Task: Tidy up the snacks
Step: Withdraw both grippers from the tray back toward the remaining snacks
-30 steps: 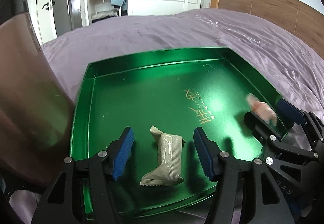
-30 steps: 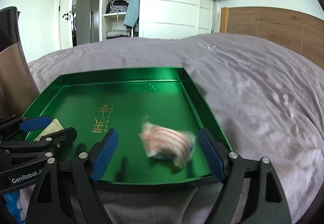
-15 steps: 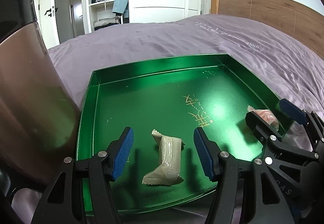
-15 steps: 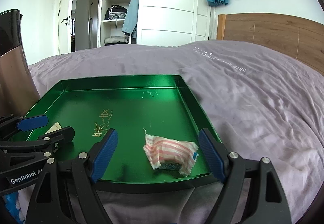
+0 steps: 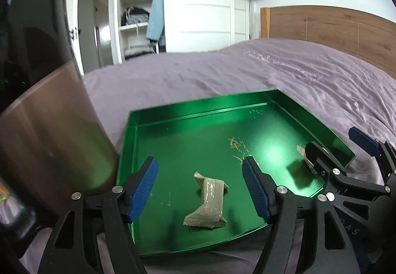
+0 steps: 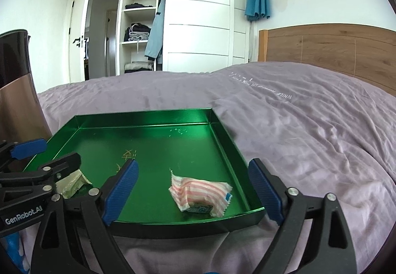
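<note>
A green metal tray (image 5: pixel 198 113) (image 6: pixel 222 133) lies on the purple bed. A beige-green wrapped snack (image 5: pixel 208 202) lies near the tray's front edge, between the fingers of my open left gripper (image 5: pixel 200 189), which holds nothing. A pink-and-white striped snack (image 6: pixel 200 194) lies in the tray's front right corner, between the fingers of my open right gripper (image 6: pixel 193 189), also empty. In the left wrist view the striped snack (image 5: pixel 303 154) is mostly hidden behind the right gripper. In the right wrist view the beige snack (image 6: pixel 71 182) shows behind the left gripper's fingers.
A tall brown and black container (image 5: pixel 44 125) (image 6: pixel 14 86) stands just left of the tray. The purple bedspread (image 6: pixel 309 130) spreads all around. A wooden headboard (image 6: pixel 334 51) is at the right and a white wardrobe (image 6: pixel 193 21) at the back.
Both grippers have drawn back and tilted up, so more of the room shows. The striped snack, blurred one second ago, now lies still in the tray. The beige snack has not moved.
</note>
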A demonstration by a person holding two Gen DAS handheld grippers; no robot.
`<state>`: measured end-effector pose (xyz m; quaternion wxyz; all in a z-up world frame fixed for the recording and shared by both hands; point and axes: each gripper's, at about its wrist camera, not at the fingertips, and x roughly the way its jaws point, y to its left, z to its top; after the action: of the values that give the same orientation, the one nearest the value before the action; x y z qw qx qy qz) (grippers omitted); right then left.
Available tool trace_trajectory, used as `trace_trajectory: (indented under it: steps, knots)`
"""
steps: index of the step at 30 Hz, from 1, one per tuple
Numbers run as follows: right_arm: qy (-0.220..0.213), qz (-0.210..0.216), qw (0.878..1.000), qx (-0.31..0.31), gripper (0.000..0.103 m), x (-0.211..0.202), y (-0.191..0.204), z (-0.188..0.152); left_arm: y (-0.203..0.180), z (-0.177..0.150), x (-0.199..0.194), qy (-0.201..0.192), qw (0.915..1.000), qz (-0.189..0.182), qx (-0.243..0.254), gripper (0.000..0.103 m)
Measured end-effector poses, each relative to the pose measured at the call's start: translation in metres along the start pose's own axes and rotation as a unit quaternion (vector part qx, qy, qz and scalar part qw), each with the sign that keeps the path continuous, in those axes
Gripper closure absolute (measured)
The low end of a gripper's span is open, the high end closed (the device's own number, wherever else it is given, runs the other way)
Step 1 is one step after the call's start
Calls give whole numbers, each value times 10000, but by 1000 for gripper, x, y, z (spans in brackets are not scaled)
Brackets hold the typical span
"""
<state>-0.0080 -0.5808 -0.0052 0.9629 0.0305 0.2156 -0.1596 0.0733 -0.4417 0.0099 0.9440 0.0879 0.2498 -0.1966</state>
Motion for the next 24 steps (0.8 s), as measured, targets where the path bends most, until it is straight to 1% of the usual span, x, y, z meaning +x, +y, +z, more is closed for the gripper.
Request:
trace_trajectory:
  steps: [2,3,4,6,10,15,20,24]
  knots:
    - [-3,-9,10000,19,0,0,-1,0,-3,-1,-7,-191,9997,106,78,32]
    - [1,-9,10000,23,0,0,-1,0,-4,-3,-12,-298,9994,161,107,26]
    - [-5,-9,10000,19,0,0,0,0,-5,-4,-15,-387,9990,181,133,24]
    - [-33,-13,10000,15,0,-2,0,0,-4,-6,-20,-474,9986,195,142,24]
    - [-69,-17,10000,7,0,-3,0,0,0,-8,-19,-383,9992,75,69,24]
    - [-135,-72,9999,27,0,-8,-1,2,0,-10,-24,-472,9989,2,72,24]
    - [-87,-346,9993,-140,0,-8,6,2,-1,-11,-26,-490,9988,7,86,24]
    - [16,-545,9981,-294,0,-7,10,2,-6,-10,-35,-658,9976,70,199,24]
